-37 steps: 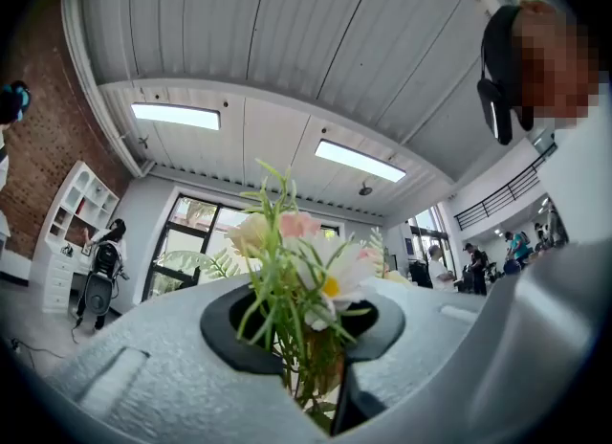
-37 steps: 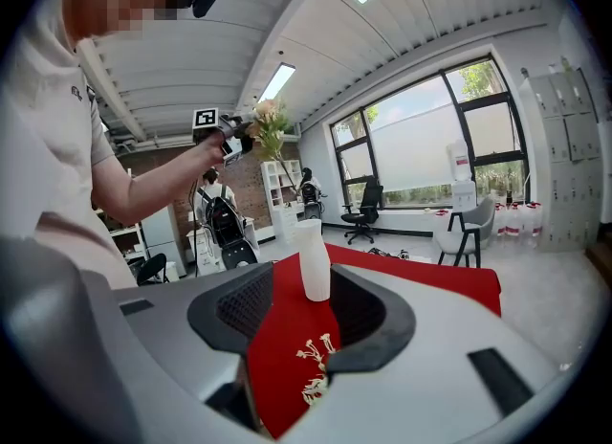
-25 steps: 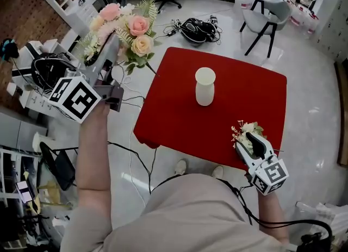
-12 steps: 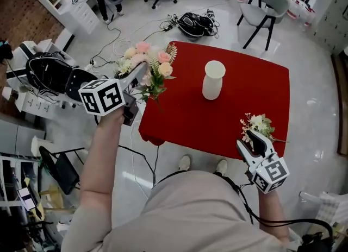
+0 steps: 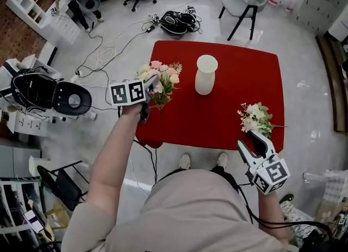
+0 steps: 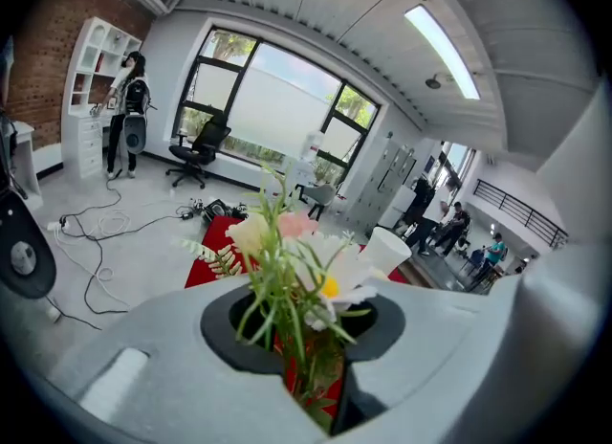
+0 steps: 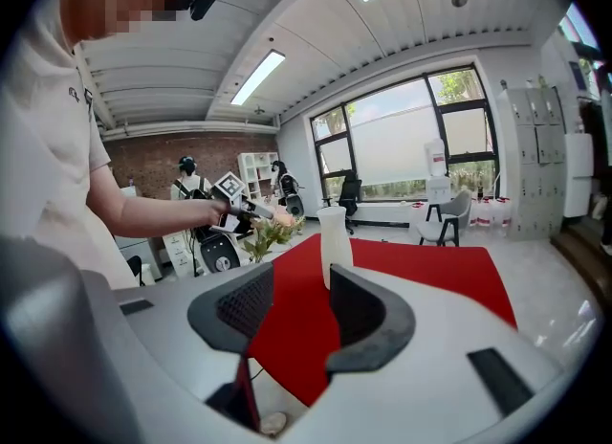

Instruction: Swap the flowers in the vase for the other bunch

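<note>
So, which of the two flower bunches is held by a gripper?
The pink-and-peach bunch, clamped in the left gripper. The white bunch lies free on the red table, ahead of the open right gripper.

The desk is covered with a matt, smooth red cloth. The vase is plain white and matt, with no shine. The pale floor is polished and glossy, with reflections in it. The left claw and right claw have grey matt plastic bodies. The right claw's dark pads have a fine grid texture.
</note>
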The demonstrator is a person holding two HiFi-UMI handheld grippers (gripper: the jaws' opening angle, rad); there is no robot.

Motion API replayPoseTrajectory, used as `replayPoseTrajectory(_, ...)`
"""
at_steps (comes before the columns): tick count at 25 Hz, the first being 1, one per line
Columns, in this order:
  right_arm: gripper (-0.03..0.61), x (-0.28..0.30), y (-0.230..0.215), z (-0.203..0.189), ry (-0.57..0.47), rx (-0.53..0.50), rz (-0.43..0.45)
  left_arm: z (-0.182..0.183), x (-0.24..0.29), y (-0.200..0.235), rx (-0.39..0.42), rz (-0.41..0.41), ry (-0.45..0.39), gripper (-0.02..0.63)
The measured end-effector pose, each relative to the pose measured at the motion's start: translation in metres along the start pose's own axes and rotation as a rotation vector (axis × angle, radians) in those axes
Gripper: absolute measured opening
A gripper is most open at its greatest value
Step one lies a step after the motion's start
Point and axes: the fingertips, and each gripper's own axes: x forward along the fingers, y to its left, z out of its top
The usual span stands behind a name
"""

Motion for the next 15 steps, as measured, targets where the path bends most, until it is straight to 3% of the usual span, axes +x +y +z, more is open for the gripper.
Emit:
replayPoseTrajectory(5,0.190,-0.015,0.006,-0.006,0.005,0.020,-0.072,-0.019,0.036,0.016,-0.011,0.014,0.050,0.110)
replayPoseTrajectory(15,0.190,-0.032,0.017,-0.018,0.030,0.050,-0.166,-0.038,0.090,0.039,0.018,0.058,0.059,0.118)
